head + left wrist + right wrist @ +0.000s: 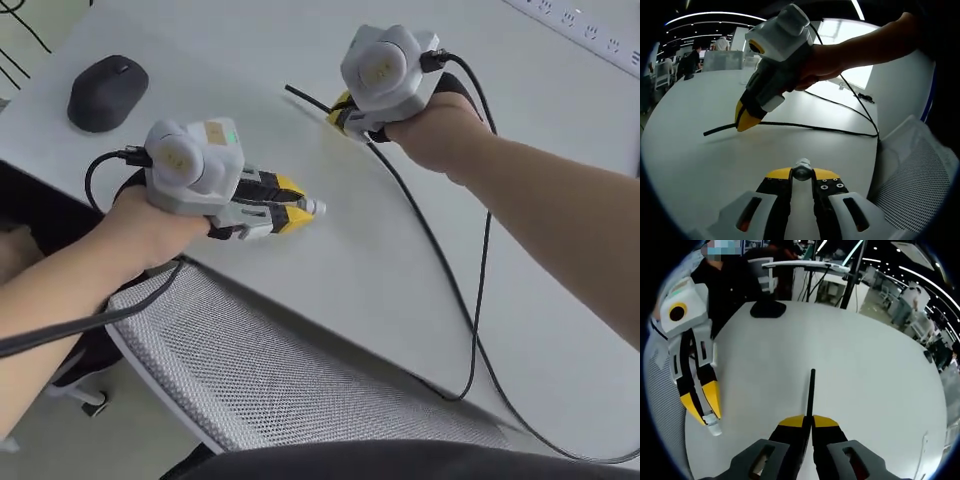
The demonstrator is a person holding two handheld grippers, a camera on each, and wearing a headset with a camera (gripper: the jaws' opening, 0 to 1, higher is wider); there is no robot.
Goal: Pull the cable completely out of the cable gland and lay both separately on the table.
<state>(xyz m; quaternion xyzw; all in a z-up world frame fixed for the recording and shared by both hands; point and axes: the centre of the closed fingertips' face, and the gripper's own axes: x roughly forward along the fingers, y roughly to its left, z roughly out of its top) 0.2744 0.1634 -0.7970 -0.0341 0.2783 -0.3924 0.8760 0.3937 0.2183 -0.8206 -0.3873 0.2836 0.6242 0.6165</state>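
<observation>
Pull-out looks done; left tongs clamp the small whitish cable gland, right tongs pinch the thin black cable well apart from it; next, set both on the white surface.

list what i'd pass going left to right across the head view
computer mouse → left gripper → cable gland in its jaws → right gripper, shut on the cable → power strip

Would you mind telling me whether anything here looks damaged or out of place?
Nothing stands out. The cable gland is clamped in the left gripper, clear of the black cable held by the right gripper; neither shows visible damage.
</observation>
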